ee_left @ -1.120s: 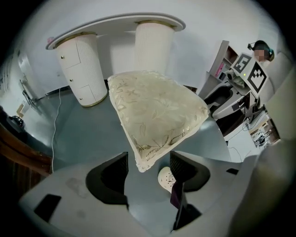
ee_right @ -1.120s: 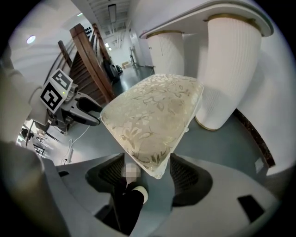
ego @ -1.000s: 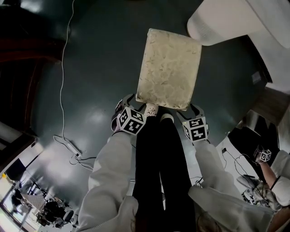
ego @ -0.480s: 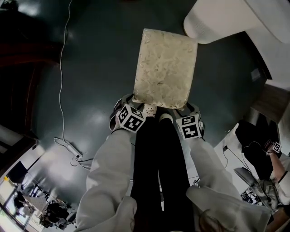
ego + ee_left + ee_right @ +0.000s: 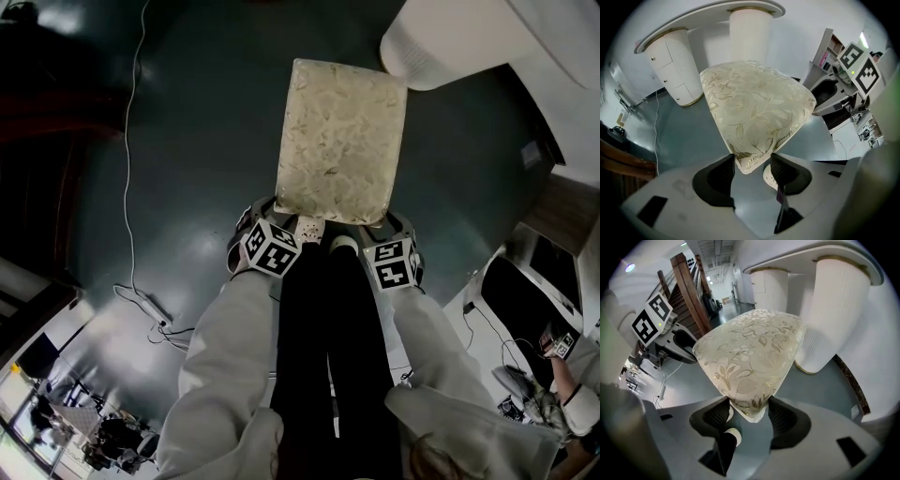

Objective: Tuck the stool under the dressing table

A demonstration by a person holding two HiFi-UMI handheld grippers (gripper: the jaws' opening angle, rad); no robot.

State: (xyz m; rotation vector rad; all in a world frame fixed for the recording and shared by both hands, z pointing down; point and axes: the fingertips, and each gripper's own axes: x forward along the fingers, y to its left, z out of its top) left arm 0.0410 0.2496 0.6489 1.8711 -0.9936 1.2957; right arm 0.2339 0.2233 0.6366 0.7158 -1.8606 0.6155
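Observation:
The stool (image 5: pixel 342 141) has a cream brocade cushion and stands on the dark floor in front of me. The white dressing table (image 5: pixel 450 42) is at the top right, beyond the stool. My left gripper (image 5: pixel 272 214) is at the cushion's near left corner. In the left gripper view the corner (image 5: pixel 750 157) sits between the jaws (image 5: pixel 751 164), which have just been closing, and both pads touch it. My right gripper (image 5: pixel 394 223) holds the near right corner (image 5: pixel 750 404). Its jaws (image 5: pixel 749 411) have also just been closing and press on the cushion.
The table's top (image 5: pixel 712 14) rests on two fluted pedestals, one with drawers (image 5: pixel 677 65) and another (image 5: pixel 834 315). A white cable (image 5: pixel 131 187) runs to a power strip (image 5: pixel 150 305) at the left. My dark legs (image 5: pixel 328 347) stand behind the stool. A wooden staircase (image 5: pixel 689 291) is on the left.
The right gripper has drawn slightly in toward the stool's corner. The stool sits a touch further left in the picture. Another person at the bottom right has moved.

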